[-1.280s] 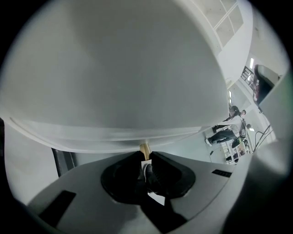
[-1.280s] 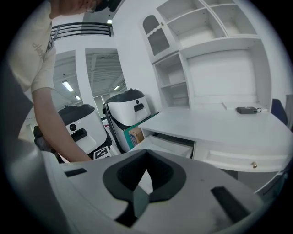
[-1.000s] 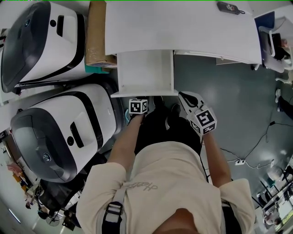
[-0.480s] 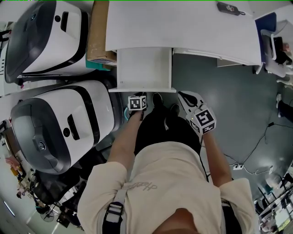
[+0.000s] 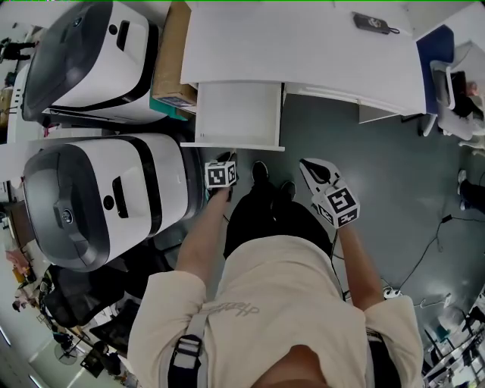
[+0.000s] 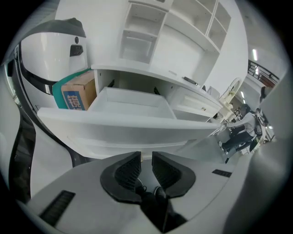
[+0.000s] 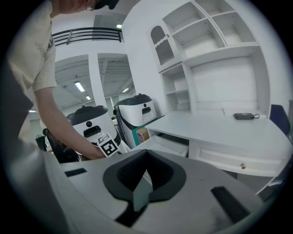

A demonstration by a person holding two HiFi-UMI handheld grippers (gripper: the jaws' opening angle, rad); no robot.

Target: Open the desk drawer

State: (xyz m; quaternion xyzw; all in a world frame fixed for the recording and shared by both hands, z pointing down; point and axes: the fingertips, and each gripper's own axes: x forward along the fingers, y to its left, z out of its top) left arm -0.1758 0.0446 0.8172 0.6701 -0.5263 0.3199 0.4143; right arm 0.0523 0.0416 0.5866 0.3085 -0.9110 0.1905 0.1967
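In the head view, one white drawer stands pulled well out from under the near edge of the white desk, toward that edge's left end. It is a shallow open tray with a bare white floor and a plain flat front panel. The left gripper sits just in front of that panel's left part, and the right gripper is off to the right over the grey floor. Two large white-and-dark machines stand left of the desk, with one cardboard box against its left edge. One small dark device lies near the far right corner. In the left gripper view, the left gripper faces the drawer's wide front. Its jaws stand a narrow gap apart and have just been opening, with nothing between them and clear of the panel. In the right gripper view, the right gripper has its fingertips brought together on nothing. Beyond it the open drawer juts from the desk, beside one closed drawer with a small knob.
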